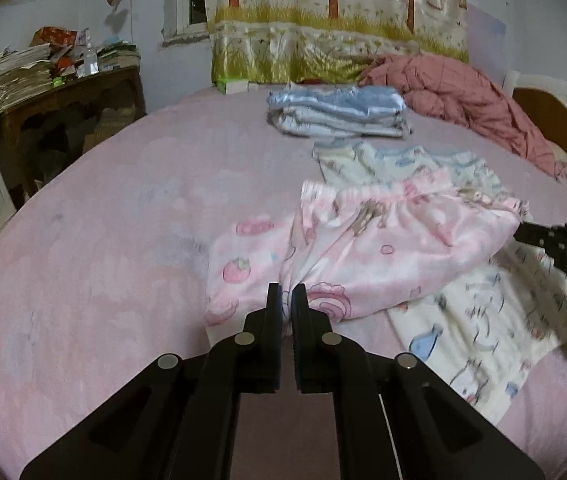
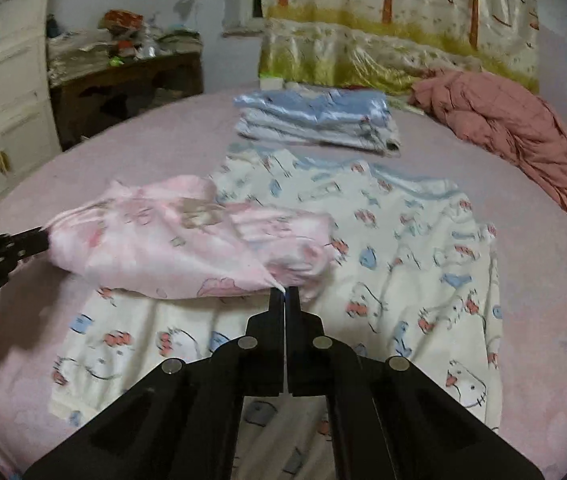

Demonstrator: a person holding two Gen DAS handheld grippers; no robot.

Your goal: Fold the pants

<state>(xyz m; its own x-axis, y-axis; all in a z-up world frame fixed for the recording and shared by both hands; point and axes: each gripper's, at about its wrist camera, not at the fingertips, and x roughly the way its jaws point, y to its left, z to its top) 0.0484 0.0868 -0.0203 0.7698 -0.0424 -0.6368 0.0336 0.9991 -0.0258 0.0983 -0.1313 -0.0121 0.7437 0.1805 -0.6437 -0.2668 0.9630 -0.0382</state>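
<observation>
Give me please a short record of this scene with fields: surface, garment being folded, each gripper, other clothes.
surface: bed with pink sheet
garment: pink pants, partly lifted, overlapping the white cat-print garment
left gripper: shut on pink pants
right gripper: shut on a corner of the pink pants
other clothes: folded blue-white pile farther back; rose quilt at the far right

The pink pants (image 1: 367,248) are soft matt printed cloth, the folded stack (image 1: 337,112) at upper centre is glossy satin-like fabric, the quilt (image 1: 463,100) at upper right is stitched matt cloth, and both grippers' fingers (image 1: 273,312) are matt black plastic.
</observation>
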